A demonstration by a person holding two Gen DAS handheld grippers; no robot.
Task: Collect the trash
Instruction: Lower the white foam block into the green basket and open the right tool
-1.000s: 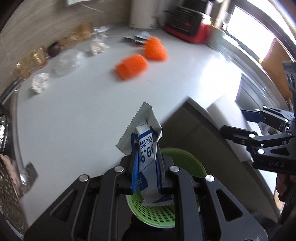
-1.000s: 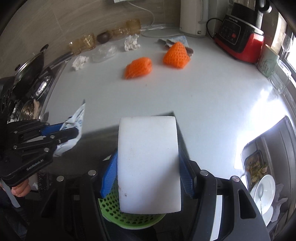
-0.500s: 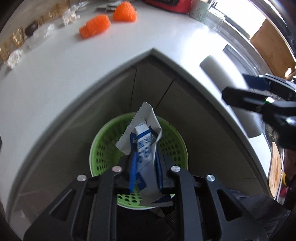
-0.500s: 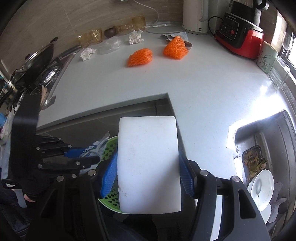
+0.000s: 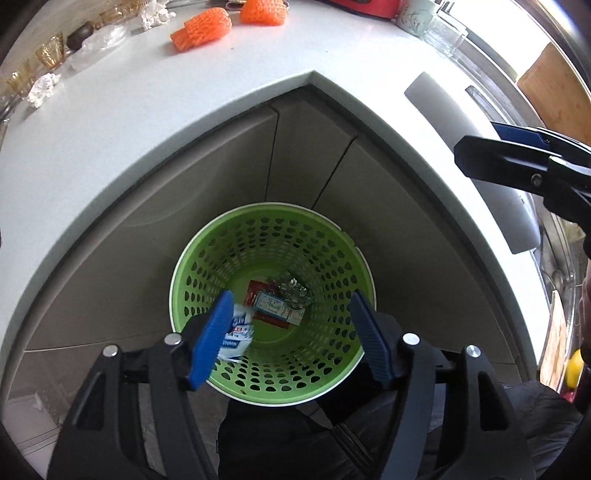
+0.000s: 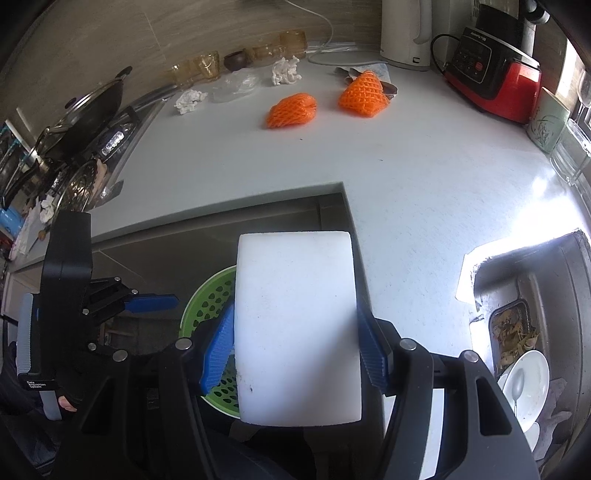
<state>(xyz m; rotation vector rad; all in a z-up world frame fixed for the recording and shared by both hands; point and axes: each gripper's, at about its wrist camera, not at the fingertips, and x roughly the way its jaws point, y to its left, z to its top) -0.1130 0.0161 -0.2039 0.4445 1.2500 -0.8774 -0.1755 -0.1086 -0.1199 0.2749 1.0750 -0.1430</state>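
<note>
My left gripper (image 5: 291, 306) hangs over a green perforated basket (image 5: 273, 236) on the floor below the counter corner. Its jaws are opening. A blue-and-white wrapper (image 5: 238, 334) drops free beside the left pad, not pressed. Red, printed and foil trash (image 5: 284, 301) lies in the basket bottom. My right gripper (image 6: 295, 314) is shut on a white foam block (image 6: 297, 280) above the basket's rim (image 6: 207, 291). On the white counter (image 6: 369, 166) lie two orange foam nets (image 6: 291, 110) (image 6: 364, 94), crumpled tissues (image 6: 190, 99) (image 6: 284, 72) and clear plastic (image 6: 234, 86).
Grey cabinet fronts (image 5: 306, 147) stand behind the basket. A kettle (image 6: 406, 33), a red blender (image 6: 495, 77) and glass cups (image 6: 207, 66) line the back wall. Pots (image 6: 92, 110) sit at the left, a sink with dishes (image 6: 524, 354) at the right.
My left gripper came off the counter to above the basket, then opened and let the wrapper go; it is dropping into the basket. The right gripper still grips the white block.
</note>
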